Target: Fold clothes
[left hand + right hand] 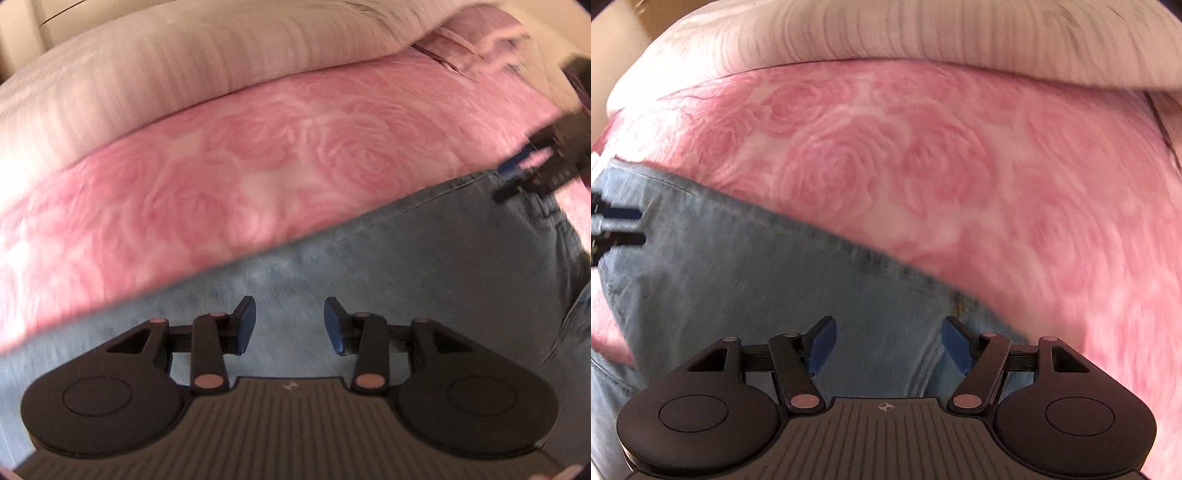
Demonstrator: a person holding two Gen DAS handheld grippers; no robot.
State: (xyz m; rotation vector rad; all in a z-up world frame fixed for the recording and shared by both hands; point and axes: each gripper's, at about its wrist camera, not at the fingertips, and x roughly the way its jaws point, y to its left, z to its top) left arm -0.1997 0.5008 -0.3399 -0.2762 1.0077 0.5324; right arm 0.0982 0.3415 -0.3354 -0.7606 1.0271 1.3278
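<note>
The jeans (406,280) lay spread flat on the bed, light blue denim over the pink rose-patterned bedspread (258,155), and their long edge ran slantwise across both my wrist views. Toward the right of the left wrist view I could make out a pocket seam and stitching, so I judged the waist end lay that way. My left gripper (290,325) hovered over the denim with its jaws spread and nothing between the blue pads. My right gripper (888,343) hung over the same cloth, likewise spread and empty; it also showed at the right rim of the left view, near the upper edge of the jeans.

I judged I was at the start of a fold, both hands over the garment but no cloth yet taken. The next move called for each gripper to go down to an edge of the denim and pinch only the denim, not the bedspread beneath, so both could lift together.

Beyond the bedspread lay a pale striped pillow (184,62). Both pictures were blurred. I could read no brand or label anywhere; only a small crosshair mark showed on each gripper body.
</note>
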